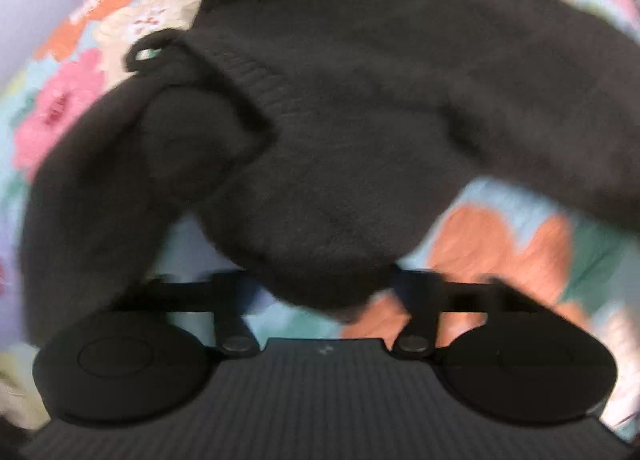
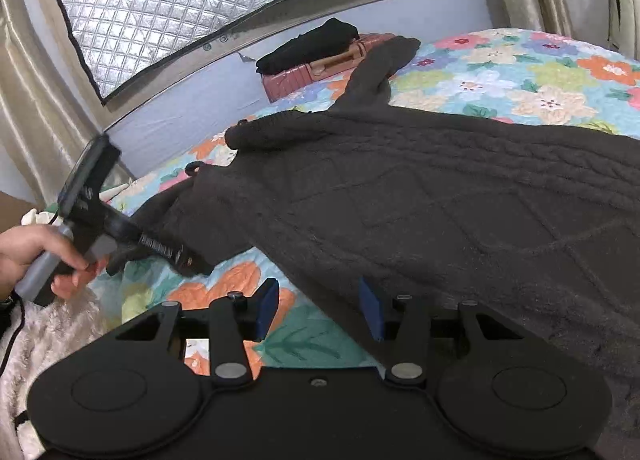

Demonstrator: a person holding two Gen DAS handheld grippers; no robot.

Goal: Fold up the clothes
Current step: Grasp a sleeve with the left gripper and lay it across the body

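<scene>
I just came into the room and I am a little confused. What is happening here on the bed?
A person is folding a dark knitted sweater spread on a floral bedspread. The left gripper holds one sleeve and lifts it off the bed; its own camera shows the fabric bunched between its fingers. The right gripper is open at the sweater's near edge, grasping nothing. A pink suitcase lies at the far side.
</scene>
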